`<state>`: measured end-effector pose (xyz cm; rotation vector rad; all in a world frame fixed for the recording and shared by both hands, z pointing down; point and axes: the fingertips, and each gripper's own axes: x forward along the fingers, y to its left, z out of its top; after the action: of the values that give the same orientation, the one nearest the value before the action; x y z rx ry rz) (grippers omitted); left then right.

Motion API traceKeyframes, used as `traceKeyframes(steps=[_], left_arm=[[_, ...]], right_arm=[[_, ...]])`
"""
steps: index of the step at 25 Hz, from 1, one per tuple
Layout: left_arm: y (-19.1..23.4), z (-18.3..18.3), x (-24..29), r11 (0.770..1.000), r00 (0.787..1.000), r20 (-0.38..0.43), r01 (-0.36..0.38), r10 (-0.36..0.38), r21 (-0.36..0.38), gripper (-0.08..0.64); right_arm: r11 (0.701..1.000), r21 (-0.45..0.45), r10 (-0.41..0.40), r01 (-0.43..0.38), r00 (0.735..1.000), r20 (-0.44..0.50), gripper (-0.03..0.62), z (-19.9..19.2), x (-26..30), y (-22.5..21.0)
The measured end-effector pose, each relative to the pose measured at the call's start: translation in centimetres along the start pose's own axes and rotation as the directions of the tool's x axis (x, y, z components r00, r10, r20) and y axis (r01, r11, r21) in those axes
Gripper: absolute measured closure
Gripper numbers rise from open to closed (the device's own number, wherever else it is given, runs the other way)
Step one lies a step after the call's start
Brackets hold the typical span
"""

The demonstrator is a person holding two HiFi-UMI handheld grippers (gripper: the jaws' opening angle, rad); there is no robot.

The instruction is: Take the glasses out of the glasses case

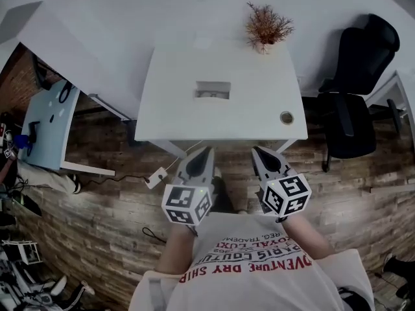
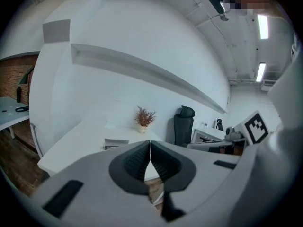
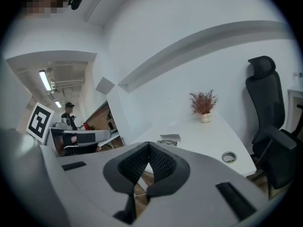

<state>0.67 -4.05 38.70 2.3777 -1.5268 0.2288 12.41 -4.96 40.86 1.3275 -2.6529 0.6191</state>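
Observation:
A white glasses case lies open in the middle of the white table, with something dark, seemingly the glasses, inside it. The case shows small beyond the left jaws, and the case sits just past the right jaws. My left gripper and right gripper hover side by side in front of the table's near edge, over the wooden floor, well short of the case. Both point toward the table. In its own view the left gripper has its jaw tips together with nothing between them, and so does the right gripper.
A potted dried plant stands at the table's far edge. A round cable grommet sits at the near right corner. A black office chair stands to the right, a light-blue desk to the left. A white power strip lies on the floor.

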Motion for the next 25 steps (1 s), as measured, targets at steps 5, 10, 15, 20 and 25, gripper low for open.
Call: traceKeyframes(steps=[5, 10, 15, 20, 25], left_arm=[[4.3, 2.4, 6.0, 0.998, 0.998, -0.008, 0.06, -0.06, 0.0, 0.552], [9.8, 5.8, 11.2, 0.995, 0.995, 0.001, 0.099, -0.099, 0.002, 0.552], [16.0, 7.1, 15.5, 0.994, 0.994, -0.031, 0.108, -0.108, -0.003, 0.552], [20.5, 6.2, 18.7, 0.994, 0.989, -0.094, 0.108, -0.11, -0.026, 0.552], [22.0, 3.7, 20.7, 0.992, 0.979, -0.167, 0.103, -0.115, -0.079, 0.552]], right_arm=[[0.996, 0.084, -0.031, 0.034, 0.999, -0.031, 0.586, 1.6, 6.1, -2.7], [0.992, 0.102, -0.075, 0.078, 0.997, -0.037, 0.586, 4.8, 12.7, -4.7], [0.989, 0.127, -0.075, 0.081, 0.996, -0.056, 0.586, 6.9, 20.0, -5.4], [0.988, 0.126, -0.08, 0.091, 0.993, -0.085, 0.586, 7.9, 25.3, -6.7], [0.998, -0.002, -0.068, 0.069, 0.979, -0.191, 0.586, 6.1, 28.4, -7.4]])
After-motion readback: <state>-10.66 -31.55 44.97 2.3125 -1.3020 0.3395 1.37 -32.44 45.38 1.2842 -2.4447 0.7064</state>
